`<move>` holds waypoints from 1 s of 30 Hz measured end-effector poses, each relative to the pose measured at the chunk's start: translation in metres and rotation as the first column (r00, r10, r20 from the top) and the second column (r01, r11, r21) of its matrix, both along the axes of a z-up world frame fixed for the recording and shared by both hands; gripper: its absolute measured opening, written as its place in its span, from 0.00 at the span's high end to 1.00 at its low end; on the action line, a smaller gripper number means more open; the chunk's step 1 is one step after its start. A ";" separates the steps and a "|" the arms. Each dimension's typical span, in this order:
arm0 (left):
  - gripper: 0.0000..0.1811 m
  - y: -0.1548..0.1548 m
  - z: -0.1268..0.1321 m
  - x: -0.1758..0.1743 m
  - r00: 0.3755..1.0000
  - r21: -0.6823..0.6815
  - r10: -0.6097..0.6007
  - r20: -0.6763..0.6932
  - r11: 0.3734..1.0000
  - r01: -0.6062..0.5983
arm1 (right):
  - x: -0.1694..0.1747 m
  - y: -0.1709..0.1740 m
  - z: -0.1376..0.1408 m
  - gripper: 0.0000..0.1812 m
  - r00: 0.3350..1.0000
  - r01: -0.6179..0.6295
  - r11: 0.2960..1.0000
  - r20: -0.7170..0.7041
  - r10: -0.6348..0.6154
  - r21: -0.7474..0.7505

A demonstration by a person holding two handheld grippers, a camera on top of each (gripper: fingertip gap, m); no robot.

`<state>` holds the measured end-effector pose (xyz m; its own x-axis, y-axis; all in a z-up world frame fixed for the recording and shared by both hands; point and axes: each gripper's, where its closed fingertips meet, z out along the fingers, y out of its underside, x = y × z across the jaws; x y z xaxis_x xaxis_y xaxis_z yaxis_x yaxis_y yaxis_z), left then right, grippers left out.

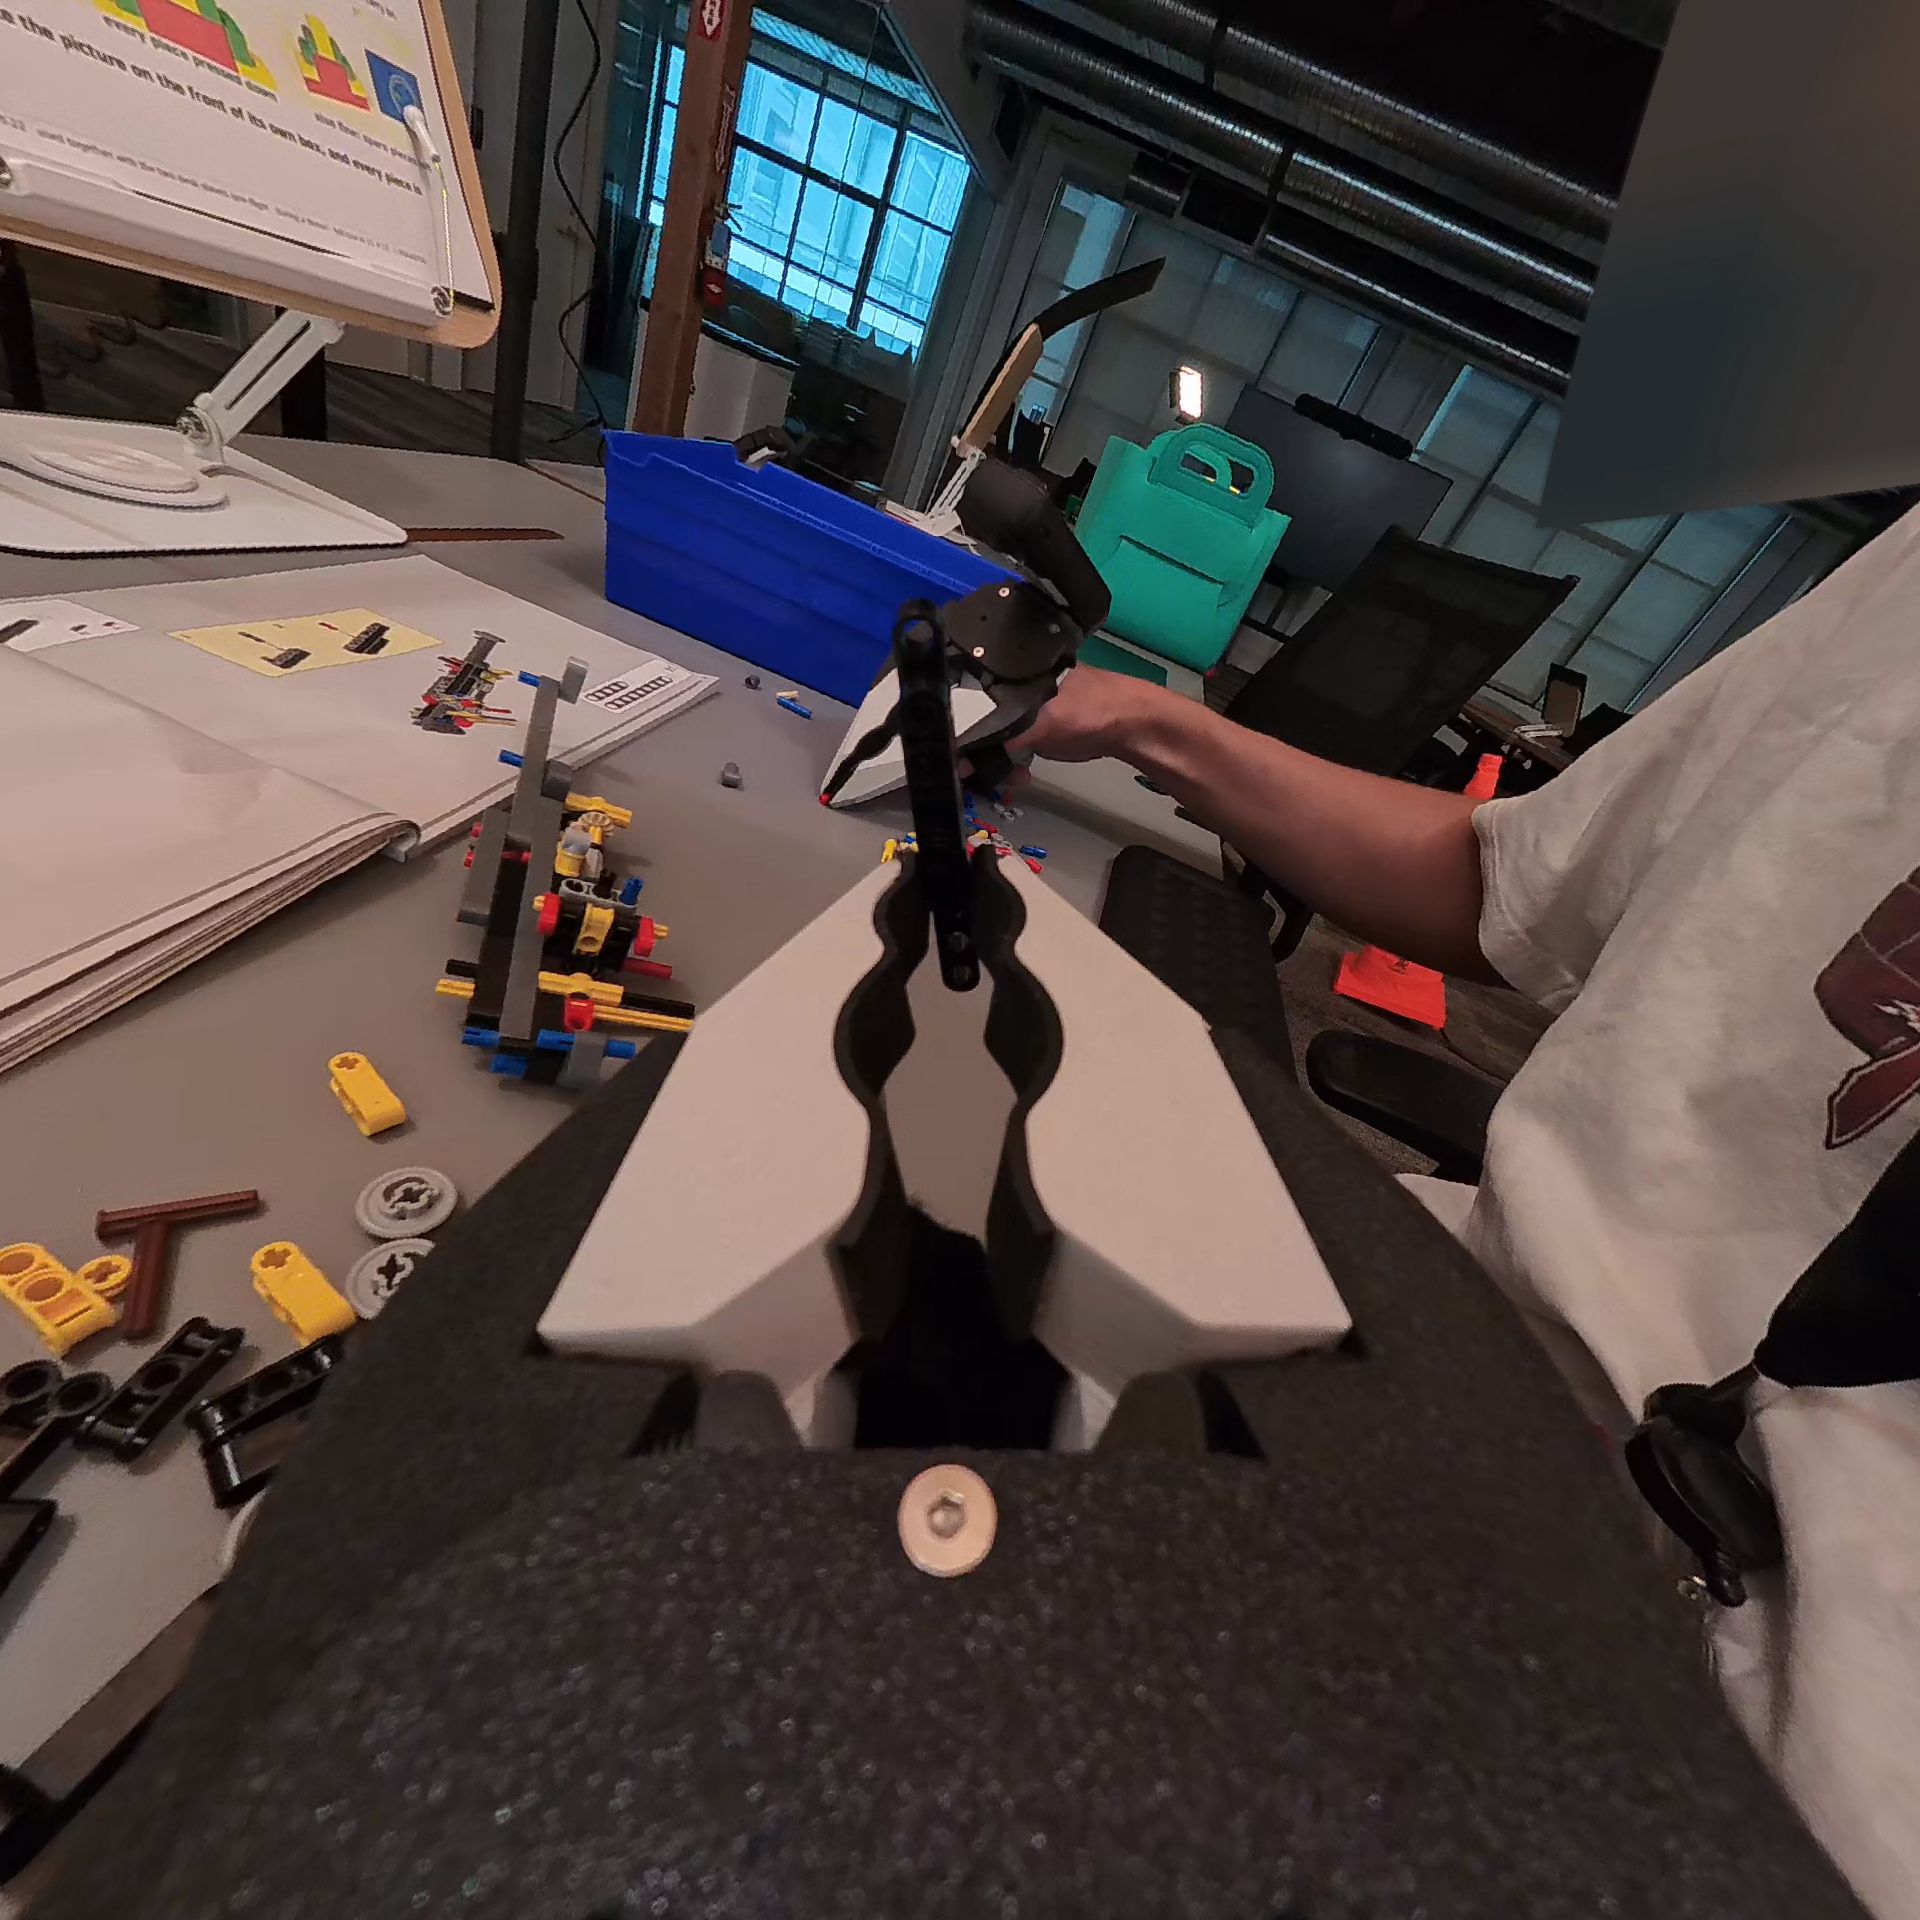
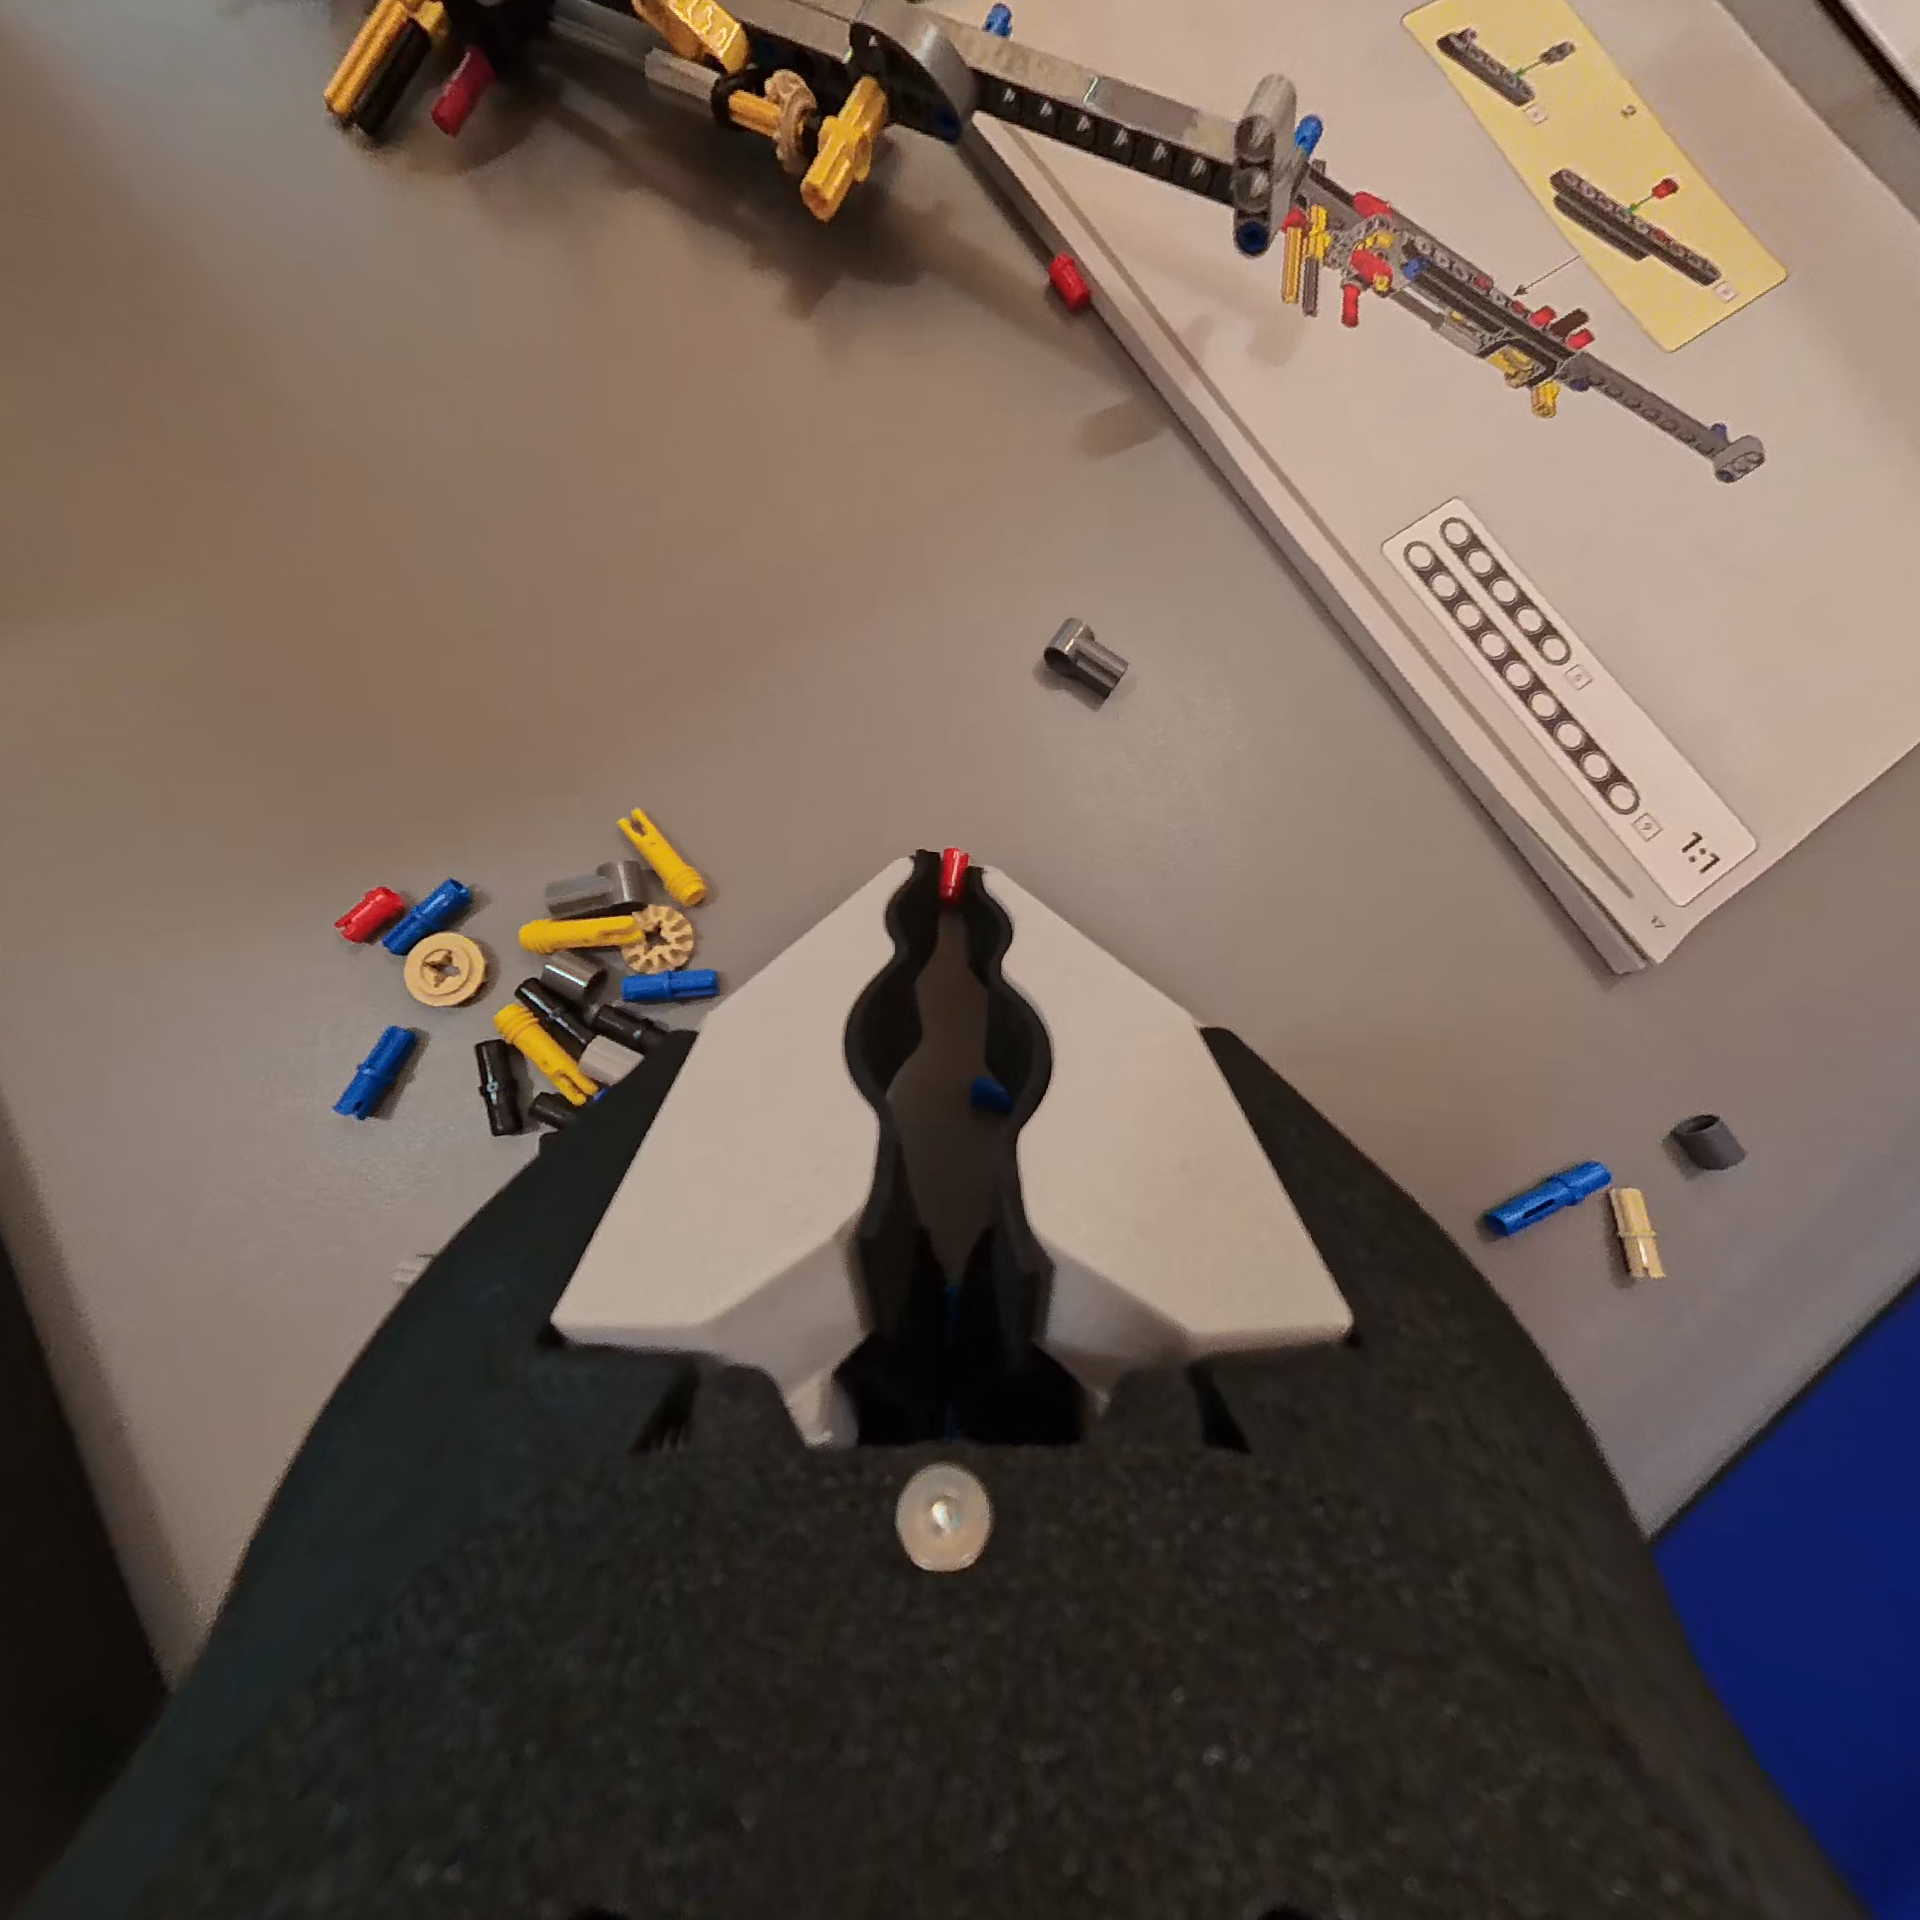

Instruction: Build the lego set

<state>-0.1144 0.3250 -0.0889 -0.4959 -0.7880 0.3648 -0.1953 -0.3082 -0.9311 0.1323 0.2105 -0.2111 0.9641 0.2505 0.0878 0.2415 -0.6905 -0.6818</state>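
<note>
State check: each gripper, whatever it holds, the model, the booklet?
Left hand-held gripper: shut on black beam.
Black beam: held upright, off the table.
Right hand-held gripper: shut on red pin.
Red pin: pinched at the fingertips.
Model: partly built, resting on the table.
Booklet: lying open.
Loose pins: scattered on the table.

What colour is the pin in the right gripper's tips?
Red pin; clearest in the right wrist view.

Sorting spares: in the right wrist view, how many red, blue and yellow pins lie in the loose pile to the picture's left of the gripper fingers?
Red plastic pins: 1
Blue plastic pins: 3
Yellow plastic pins: 3
Total: 7
</note>
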 end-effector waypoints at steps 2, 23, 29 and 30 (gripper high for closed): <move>0.96 0.000 0.000 0.000 1.000 0.001 0.001 0.001 1.000 -0.001 | 0.000 0.000 0.000 0.98 1.000 -0.002 1.000 0.014 0.002 0.004; 0.96 -0.001 -0.001 0.001 1.000 -0.001 -0.006 -0.008 1.000 0.006 | 0.001 -0.005 0.000 0.98 0.999 0.007 1.000 0.033 -0.007 -0.002; 0.96 -0.001 -0.001 0.001 1.000 -0.003 -0.009 -0.010 1.000 0.009 | 0.001 -0.006 0.000 0.98 0.997 0.000 0.997 0.073 0.005 -0.076; 0.96 -0.001 -0.001 0.001 1.000 -0.001 -0.010 -0.011 1.000 0.010 | 0.001 -0.006 -0.001 0.98 0.997 -0.001 0.996 0.081 0.008 -0.088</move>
